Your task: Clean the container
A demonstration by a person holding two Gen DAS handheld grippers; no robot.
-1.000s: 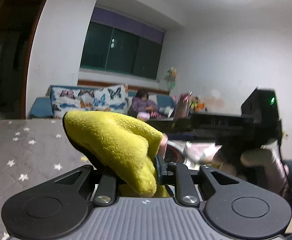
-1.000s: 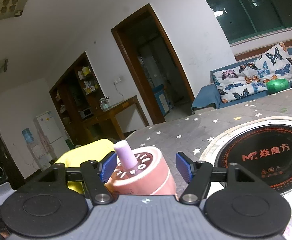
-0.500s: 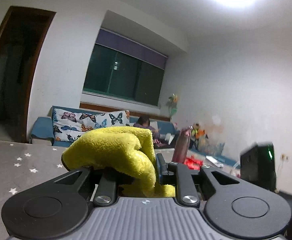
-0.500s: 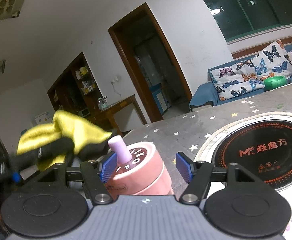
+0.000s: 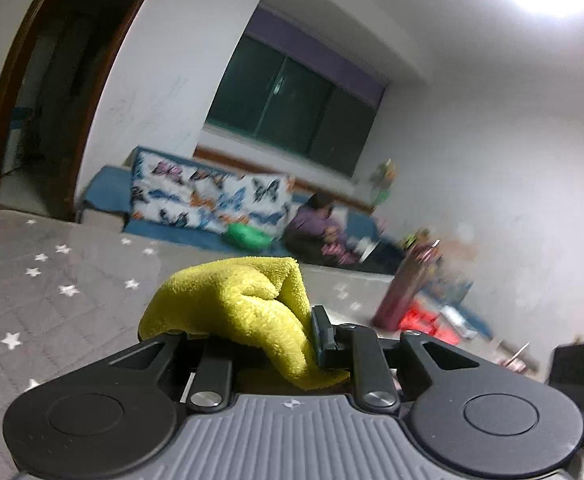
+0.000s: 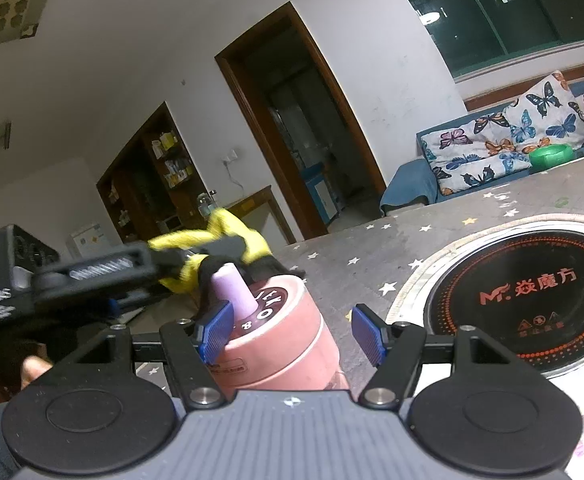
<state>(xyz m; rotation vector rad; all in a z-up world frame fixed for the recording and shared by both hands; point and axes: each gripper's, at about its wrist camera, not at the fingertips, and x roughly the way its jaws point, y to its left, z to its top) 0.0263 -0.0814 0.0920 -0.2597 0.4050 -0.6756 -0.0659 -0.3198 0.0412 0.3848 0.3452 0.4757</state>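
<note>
A pink container (image 6: 283,336) with a dark printed lid and a lilac spout (image 6: 231,288) sits between the blue pads of my right gripper (image 6: 290,332), which is shut on it and holds it above the table. My left gripper (image 6: 219,252) reaches in from the left, shut on a folded yellow cloth (image 6: 247,240). The cloth hangs just behind the spout, at the lid's far edge; whether it touches is unclear. In the left wrist view the cloth (image 5: 243,300) bulges out of the left gripper (image 5: 251,334) and hides its left finger. The container is out of that view.
A black induction hob (image 6: 520,292) is set into the table, which has a grey star-patterned cover (image 5: 51,280). A dark red bottle (image 5: 404,292) stands at its far side. Beyond are a green bowl (image 6: 550,156), a sofa with butterfly cushions and a seated person.
The left gripper with the yellow cloth rose from low on the left and came across to the container's lid, rolling as it went. The right gripper and the container kept still.
</note>
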